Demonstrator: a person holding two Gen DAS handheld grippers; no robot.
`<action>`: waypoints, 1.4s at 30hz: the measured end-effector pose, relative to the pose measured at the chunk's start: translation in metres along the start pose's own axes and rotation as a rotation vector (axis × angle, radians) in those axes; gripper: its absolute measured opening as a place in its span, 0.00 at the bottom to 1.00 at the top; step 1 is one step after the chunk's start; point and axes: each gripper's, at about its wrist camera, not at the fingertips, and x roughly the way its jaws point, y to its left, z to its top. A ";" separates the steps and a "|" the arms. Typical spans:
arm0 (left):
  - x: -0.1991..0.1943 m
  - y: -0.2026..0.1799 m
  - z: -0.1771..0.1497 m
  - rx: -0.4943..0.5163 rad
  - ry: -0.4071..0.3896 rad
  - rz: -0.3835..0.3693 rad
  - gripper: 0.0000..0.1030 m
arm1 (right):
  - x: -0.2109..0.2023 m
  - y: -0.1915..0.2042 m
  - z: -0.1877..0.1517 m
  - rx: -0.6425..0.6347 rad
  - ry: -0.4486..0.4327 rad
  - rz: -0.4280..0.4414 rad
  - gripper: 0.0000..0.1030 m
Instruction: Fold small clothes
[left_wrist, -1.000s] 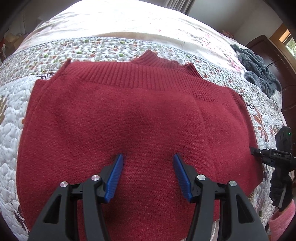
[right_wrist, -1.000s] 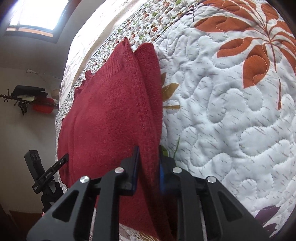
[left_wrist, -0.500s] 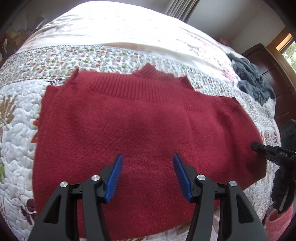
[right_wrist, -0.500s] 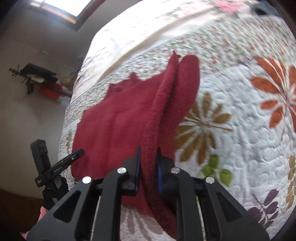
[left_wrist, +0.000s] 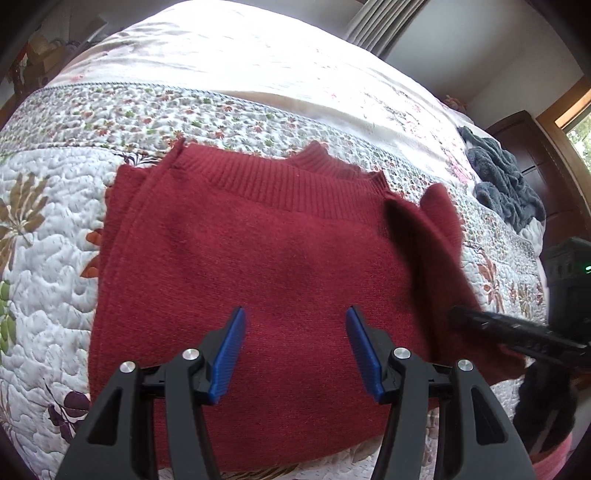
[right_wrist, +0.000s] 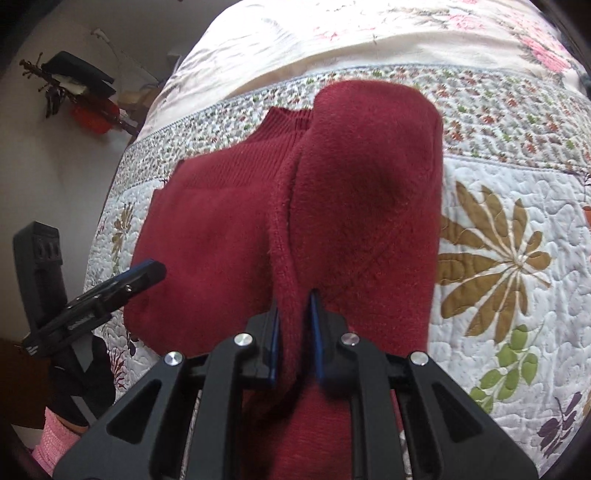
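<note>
Red knitted sweater (left_wrist: 258, 280) lies on the quilted bedspread (left_wrist: 44, 266) with its ribbed collar toward the far side of the bed, body spread flat and its left edge folded in a narrow strip. Left gripper (left_wrist: 295, 350) hangs above the near part of the sweater with its blue-lined fingers (left_wrist: 229, 347) spread wide — nothing between them, just as a second ago. Right gripper (right_wrist: 295, 332) is pressed together on a thick seam of the sweater's right side, pinching the fabric between its blue pads (right_wrist: 316, 332). Change from the earlier frames: the pinched side, which a second ago stood as a thin upright edge close to the quilt, is now lifted higher and turned inward, so that in the right wrist view a broad rounded flap (right_wrist: 369, 177) rises in front of the camera and leans over the flat body. In the left wrist view the same flap (left_wrist: 439, 221) now stands up at the sweater's right end and throws a dark shadow on the cloth beside it; half a second ago that end lay flat. More of the quilt shows to the left of the sweater than before. Dark grey cloth (left_wrist: 502, 184) lies bunched far off at the right edge of the bed, well apart from the sweater.
</note>
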 end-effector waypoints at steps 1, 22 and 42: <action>0.000 0.000 0.000 -0.004 0.000 -0.006 0.55 | 0.006 0.000 0.001 0.006 0.010 0.004 0.13; 0.039 -0.039 0.023 -0.102 0.102 -0.206 0.55 | -0.003 -0.022 -0.001 0.197 0.059 0.304 0.59; 0.096 -0.070 0.022 -0.187 0.154 -0.456 0.56 | -0.033 -0.147 -0.070 0.418 -0.054 0.258 0.61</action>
